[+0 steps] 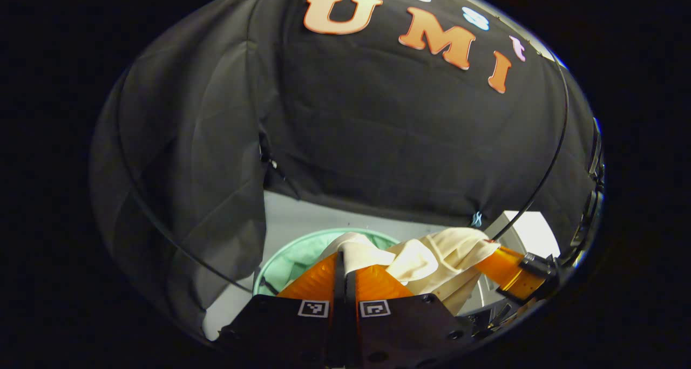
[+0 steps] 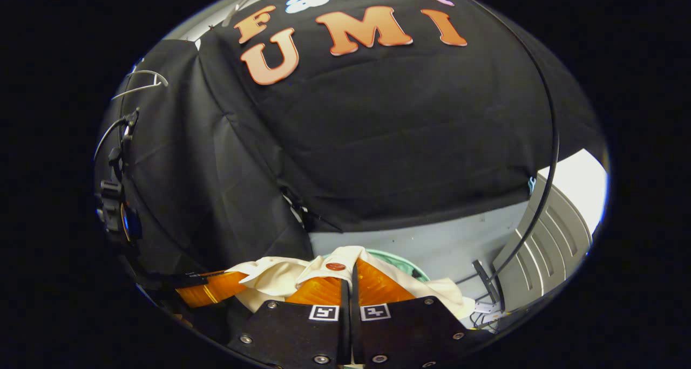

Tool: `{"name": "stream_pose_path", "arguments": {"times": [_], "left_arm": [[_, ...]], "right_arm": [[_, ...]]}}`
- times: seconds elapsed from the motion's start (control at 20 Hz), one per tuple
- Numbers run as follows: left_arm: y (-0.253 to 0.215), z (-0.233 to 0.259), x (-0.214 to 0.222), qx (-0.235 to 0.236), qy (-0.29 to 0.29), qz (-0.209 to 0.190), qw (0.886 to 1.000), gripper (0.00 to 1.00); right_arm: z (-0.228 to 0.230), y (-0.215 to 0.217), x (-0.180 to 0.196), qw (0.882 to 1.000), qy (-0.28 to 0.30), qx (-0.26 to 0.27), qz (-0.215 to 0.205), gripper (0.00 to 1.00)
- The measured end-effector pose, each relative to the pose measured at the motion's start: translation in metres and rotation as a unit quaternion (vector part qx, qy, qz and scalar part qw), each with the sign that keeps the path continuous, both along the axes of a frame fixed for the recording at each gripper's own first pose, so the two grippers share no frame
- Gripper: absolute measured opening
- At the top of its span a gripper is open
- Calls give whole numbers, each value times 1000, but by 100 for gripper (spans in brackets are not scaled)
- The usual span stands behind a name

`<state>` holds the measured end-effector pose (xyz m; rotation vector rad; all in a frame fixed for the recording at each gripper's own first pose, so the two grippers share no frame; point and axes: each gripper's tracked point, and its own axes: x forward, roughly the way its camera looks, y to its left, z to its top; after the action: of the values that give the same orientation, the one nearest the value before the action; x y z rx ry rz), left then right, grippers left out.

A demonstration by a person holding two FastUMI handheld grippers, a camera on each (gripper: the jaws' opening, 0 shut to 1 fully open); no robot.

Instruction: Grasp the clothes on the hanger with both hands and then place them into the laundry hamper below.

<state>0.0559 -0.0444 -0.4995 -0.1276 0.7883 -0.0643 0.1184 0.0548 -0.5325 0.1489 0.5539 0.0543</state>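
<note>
Your left gripper [image 1: 344, 261] has its two fingers drawn together, and a fold of the cream garment [image 1: 432, 261] is pinched between their tips, rising just above them. From that pinch the cloth stretches away toward your right gripper [image 1: 494, 261], which you can see farther off in the left gripper view, its fingers buried in the far end of the same cloth. The garment hangs slack between the two grippers, directly over the green laundry hamper [image 1: 294, 253], whose rim and inner wall show just beyond your left fingers. In the right gripper view, your right gripper [image 2: 348, 272] also has its jaws pressed together, with the garment [image 2: 275, 277] bunched over and around the fingertips; a small reddish button [image 2: 336, 266] on the cloth sits right at the tips. The cloth spreads to both sides of the jaws, and your left gripper [image 2: 229, 285] holds its other end. A sliver of the hamper [image 2: 402, 264] peeks out just behind the garment, with the grey floor [image 2: 448, 245] beyond it and a dark cable [image 2: 550, 158] running past it.
</note>
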Motion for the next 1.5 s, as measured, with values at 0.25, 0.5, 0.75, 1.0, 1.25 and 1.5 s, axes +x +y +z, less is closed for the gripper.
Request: {"name": "stream_pose_path", "arguments": {"times": [0.25, 0.5, 0.75, 1.0, 1.25, 1.5], "left_arm": [[11, -84, -30, 14, 81, 16, 996, 5], [26, -125, -56, 29, 137, 29, 990, 7], [42, -164, -68, 50, 180, 45, 981, 7], [40, -192, -85, 71, 223, 40, 971, 7], [35, -205, -101, 91, 270, 34, 958, 7], [29, -204, -103, 87, 275, 41, 957, 14]], "right_arm": [[-60, -26, -16, 997, 65, -30, -9, 0], [-105, -39, -36, 991, 124, -57, -11, 0], [-147, -43, -52, 982, 182, -57, -18, 1], [-176, -41, -61, 973, 220, -66, -14, 4], [-213, -40, -84, 957, 282, -58, -20, 10], [-219, -50, -90, 952, 297, -74, -32, 15]]}}
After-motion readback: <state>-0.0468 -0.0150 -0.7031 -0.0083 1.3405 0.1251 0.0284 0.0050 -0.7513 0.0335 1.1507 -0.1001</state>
